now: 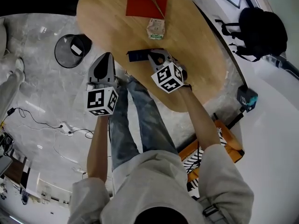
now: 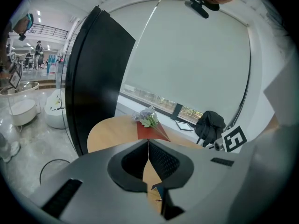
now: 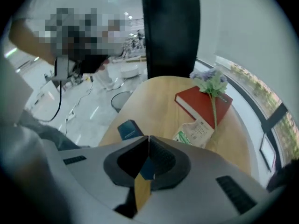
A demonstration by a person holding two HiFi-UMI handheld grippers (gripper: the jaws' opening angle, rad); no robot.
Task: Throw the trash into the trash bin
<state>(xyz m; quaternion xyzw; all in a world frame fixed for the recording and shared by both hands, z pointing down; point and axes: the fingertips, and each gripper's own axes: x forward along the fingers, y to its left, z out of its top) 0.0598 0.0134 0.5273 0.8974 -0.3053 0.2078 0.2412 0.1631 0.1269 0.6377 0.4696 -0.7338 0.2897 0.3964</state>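
A flat dark blue packet (image 1: 137, 55) (image 3: 129, 129) lies near the front edge of the oval wooden table (image 1: 201, 55). A crumpled white and green carton (image 1: 156, 29) (image 3: 196, 131) sits further in. My right gripper (image 1: 152, 55) (image 3: 148, 137) is shut with nothing between its jaws, tilted down right beside and partly over the blue packet. My left gripper (image 1: 108, 55) (image 2: 148, 141) is shut and empty, hovering over the floor just left of the table. The round black trash bin (image 1: 71, 50) (image 3: 120, 100) (image 2: 52, 169) stands on the floor to the left.
At the table's far end a red book (image 1: 145, 4) (image 3: 203, 103) lies with flowers (image 3: 210, 82) on it. A black backpack (image 1: 260, 29) is at the right, cables (image 1: 56, 125) trail on the floor at the left, and a black column (image 3: 172, 36) stands behind the table.
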